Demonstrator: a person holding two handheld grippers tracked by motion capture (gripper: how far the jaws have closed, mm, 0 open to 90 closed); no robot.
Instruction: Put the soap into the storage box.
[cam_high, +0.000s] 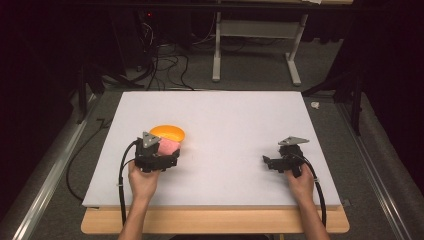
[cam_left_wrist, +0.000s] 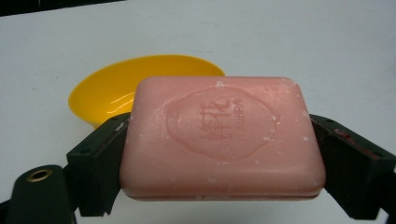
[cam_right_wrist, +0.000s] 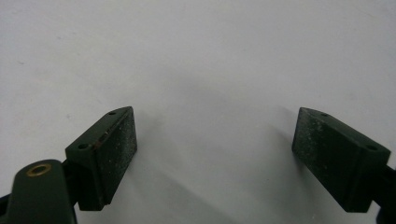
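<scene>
Left tool (cam_high: 167, 150) clenched on pink rectangular soap bar (cam_left_wrist: 222, 137), held just short of shallow yellow plastic dish (cam_left_wrist: 116, 91) on white desk (cam_high: 240, 125). Pickup done; placing into dish judged remaining. Right tool (cam_right_wrist: 215, 154) released, empty, well apart.

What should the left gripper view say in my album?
Pink soap bar clamped between black jaws, yellow bowl behind.

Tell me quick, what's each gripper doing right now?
Left gripper: closed on the pink soap bar.
Right gripper: open, holding nothing.
</scene>
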